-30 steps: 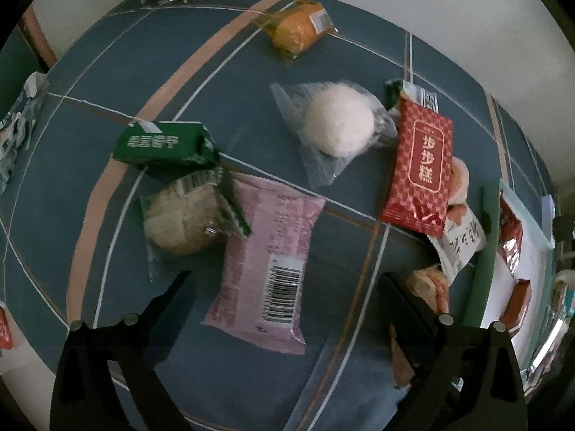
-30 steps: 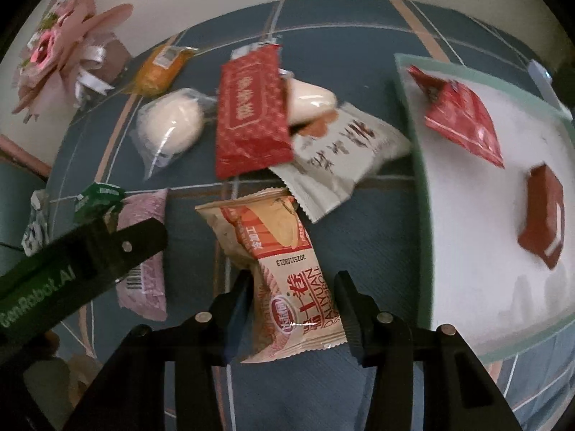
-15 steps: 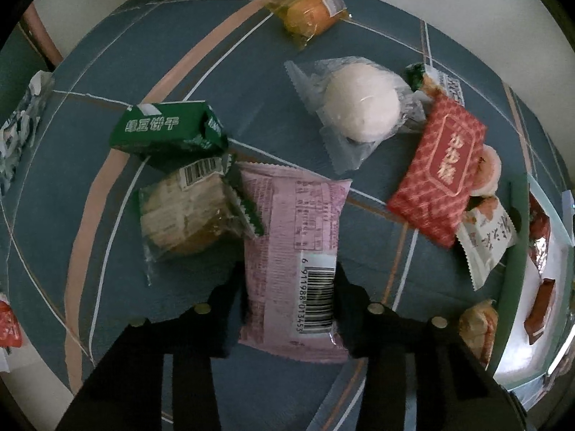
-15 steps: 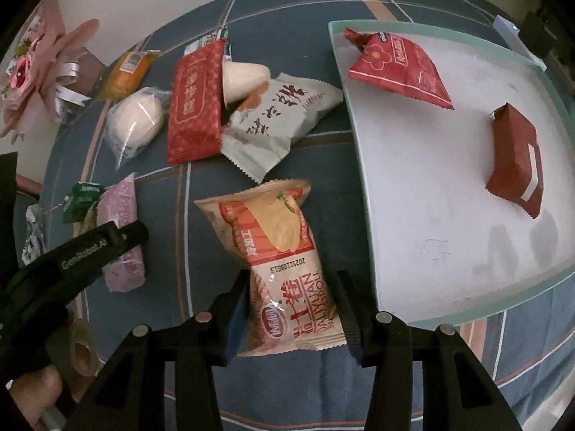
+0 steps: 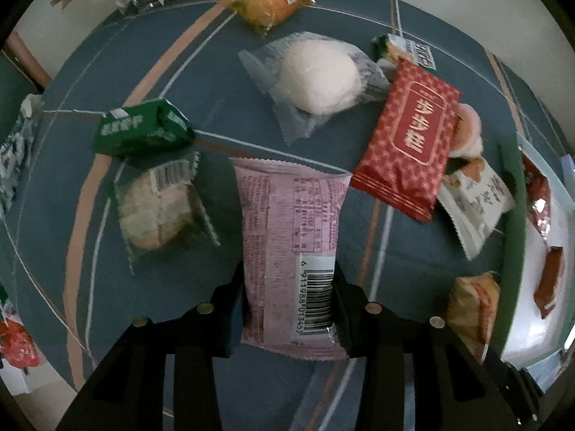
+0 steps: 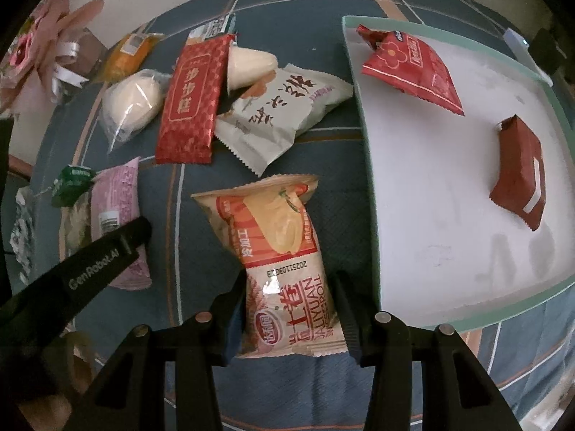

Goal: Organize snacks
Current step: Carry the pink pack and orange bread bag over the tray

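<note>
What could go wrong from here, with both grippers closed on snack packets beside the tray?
The left gripper pinches the pink packet only at its barcode end, so it may sag or slip when lifted. The right gripper squeezes the orange roll packet hard enough to waist it, which may crush the roll. The tray rim stands close beside it and could catch the packet.

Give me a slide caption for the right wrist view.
Right gripper clamps an egg roll packet beside the tray.

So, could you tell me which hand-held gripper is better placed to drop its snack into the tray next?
The right hand-held gripper: its egg roll pack sits just beside the tray rim, while the left holds the pink pack further away.
</note>
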`<state>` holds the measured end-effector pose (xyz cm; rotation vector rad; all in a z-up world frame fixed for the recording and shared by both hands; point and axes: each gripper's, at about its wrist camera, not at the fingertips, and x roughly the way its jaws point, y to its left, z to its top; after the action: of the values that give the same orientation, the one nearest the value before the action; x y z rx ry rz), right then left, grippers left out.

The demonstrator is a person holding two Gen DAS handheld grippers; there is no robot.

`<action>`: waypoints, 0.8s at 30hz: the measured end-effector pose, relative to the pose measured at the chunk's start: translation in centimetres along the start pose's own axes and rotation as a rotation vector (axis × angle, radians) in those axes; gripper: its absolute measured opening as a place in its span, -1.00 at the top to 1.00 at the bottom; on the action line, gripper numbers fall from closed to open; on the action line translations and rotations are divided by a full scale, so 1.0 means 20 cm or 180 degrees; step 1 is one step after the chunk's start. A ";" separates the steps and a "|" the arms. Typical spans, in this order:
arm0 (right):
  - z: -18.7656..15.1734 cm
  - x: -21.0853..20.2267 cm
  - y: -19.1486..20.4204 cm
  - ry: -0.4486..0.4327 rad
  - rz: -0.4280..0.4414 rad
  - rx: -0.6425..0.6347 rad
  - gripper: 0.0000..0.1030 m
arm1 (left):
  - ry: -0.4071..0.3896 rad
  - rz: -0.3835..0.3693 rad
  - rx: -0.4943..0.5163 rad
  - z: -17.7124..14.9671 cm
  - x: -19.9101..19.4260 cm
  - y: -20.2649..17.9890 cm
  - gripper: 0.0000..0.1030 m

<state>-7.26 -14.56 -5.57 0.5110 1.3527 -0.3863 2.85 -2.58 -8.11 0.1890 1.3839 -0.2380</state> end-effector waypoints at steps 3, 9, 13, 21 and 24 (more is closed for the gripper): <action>0.00 0.03 0.05 -0.0006 -0.0064 -0.0075 0.06 | 0.0037 -0.0052 0.0023 -0.04 -0.01 -0.05 0.18; -0.03 0.02 0.07 -0.0005 -0.0112 -0.0176 0.06 | 0.0096 -0.0119 -0.0036 -0.10 -0.01 -0.13 0.18; -0.03 0.02 0.06 -0.0002 -0.0098 -0.0203 0.06 | 0.0119 -0.0184 -0.0256 -0.15 -0.02 -0.09 0.20; 0.01 0.02 0.02 0.0031 0.0012 -0.0112 0.23 | 0.0091 -0.0361 -0.0439 -0.06 -0.03 -0.01 0.24; 0.03 -0.01 0.00 0.0024 0.0123 -0.0043 0.24 | 0.0033 -0.0447 -0.0461 -0.02 -0.10 -0.02 0.24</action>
<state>-6.79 -14.86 -5.36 0.5271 1.3499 -0.3439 2.06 -2.70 -6.15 -0.0274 1.4205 -0.2526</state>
